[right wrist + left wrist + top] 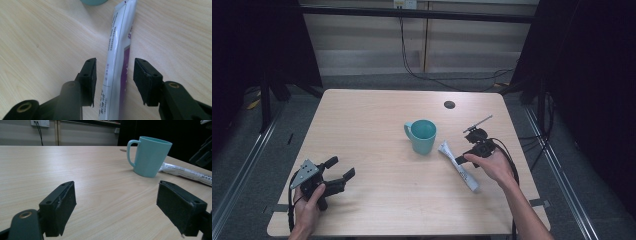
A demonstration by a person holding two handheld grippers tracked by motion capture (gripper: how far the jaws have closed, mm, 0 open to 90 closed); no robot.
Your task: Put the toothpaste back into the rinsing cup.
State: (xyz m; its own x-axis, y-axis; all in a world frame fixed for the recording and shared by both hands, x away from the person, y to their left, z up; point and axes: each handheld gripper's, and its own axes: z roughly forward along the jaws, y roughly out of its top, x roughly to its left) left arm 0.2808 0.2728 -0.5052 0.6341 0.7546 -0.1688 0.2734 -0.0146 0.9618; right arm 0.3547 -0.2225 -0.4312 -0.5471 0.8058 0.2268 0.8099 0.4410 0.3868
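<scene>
A teal mug (422, 135) stands upright near the table's middle, handle to the left; the left gripper view has the same mug (150, 156) ahead at the right. Right of it lies a white and purple tube (458, 166), flat on the wood. My right gripper (460, 160) hangs over the tube, and its jaws straddle the tube (117, 70) with a small gap on each side, open. My left gripper (340, 168) rests low at the front left, open, with bare table between its jaws (116, 212).
The light wooden table (377, 110) has a round dark cable hole (449, 104) at the back right. Black curtains and metal floor rails flank the table. Cables hang on the wall behind.
</scene>
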